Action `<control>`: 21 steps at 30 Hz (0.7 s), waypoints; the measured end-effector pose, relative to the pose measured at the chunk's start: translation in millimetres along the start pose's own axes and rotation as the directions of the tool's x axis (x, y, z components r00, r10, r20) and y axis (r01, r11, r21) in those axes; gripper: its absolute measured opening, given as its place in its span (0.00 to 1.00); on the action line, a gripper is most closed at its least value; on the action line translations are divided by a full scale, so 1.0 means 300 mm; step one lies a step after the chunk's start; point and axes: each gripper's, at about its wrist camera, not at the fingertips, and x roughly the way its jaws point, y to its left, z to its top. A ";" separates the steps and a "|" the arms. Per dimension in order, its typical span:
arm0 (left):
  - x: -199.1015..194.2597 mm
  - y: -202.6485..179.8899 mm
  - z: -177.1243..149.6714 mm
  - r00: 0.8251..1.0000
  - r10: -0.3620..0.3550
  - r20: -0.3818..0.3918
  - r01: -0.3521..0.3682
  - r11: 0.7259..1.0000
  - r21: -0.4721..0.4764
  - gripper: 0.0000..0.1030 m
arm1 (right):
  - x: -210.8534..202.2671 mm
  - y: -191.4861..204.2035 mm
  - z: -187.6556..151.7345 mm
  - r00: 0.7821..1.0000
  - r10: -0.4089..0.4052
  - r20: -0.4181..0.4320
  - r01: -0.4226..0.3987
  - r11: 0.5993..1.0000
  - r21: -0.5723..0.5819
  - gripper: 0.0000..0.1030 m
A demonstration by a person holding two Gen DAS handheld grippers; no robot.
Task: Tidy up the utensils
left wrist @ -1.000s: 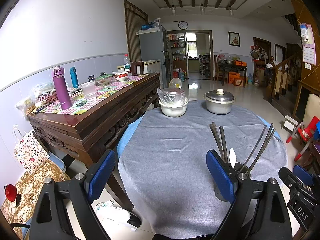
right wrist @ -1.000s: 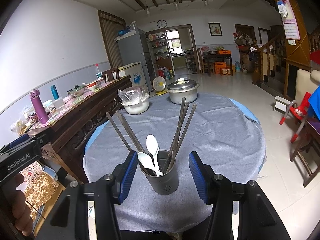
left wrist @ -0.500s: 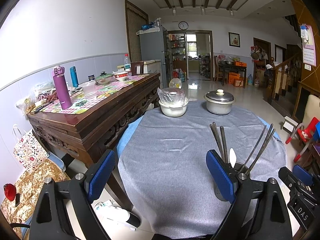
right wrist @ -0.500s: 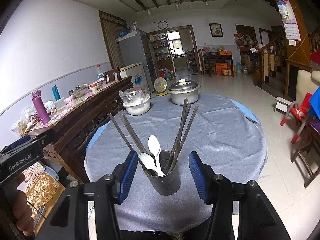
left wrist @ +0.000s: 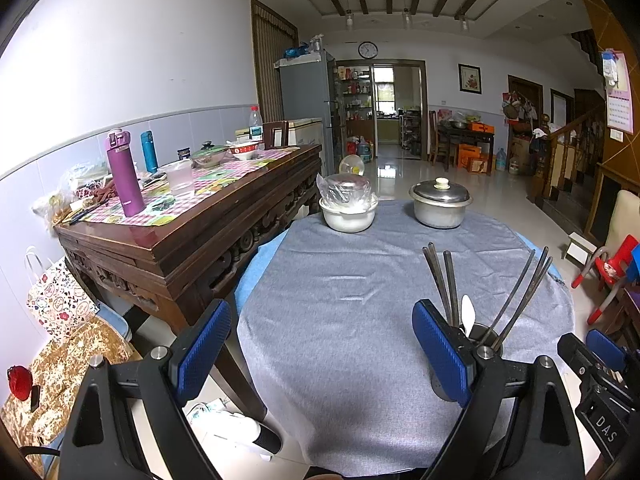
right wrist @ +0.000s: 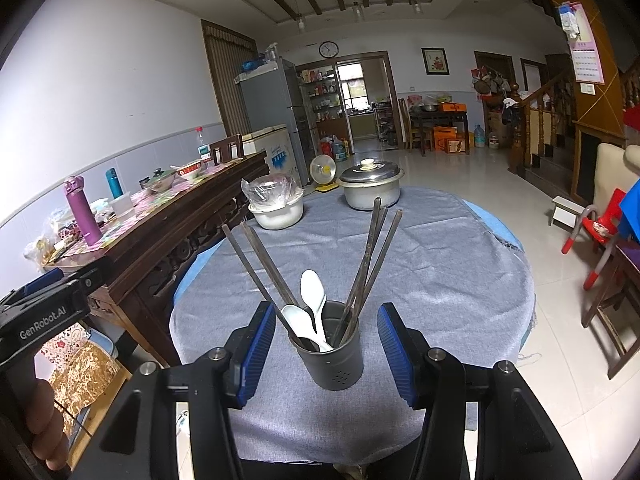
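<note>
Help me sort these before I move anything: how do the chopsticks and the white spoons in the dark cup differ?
The chopsticks are dark, thin and straight; the white spoons are pale with broad rounded bowls. The chopsticks rise far above the rim of the dark cup and fan into two leaning groups; the spoons barely clear it, near the middle. There are several chopsticks and only two spoons. All stand in the same cup on the grey cloth.
</note>
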 end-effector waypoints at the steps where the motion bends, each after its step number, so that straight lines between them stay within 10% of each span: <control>1: 0.000 0.000 0.000 1.000 0.000 0.001 0.000 1.000 0.000 0.89 | -0.002 -0.003 0.000 1.000 0.000 0.000 0.000 1.000 0.000 0.55; 21: 0.002 0.004 0.003 1.000 -0.002 -0.004 0.002 1.000 0.001 0.89 | 0.008 -0.001 -0.001 1.000 0.005 -0.005 -0.005 1.000 -0.005 0.55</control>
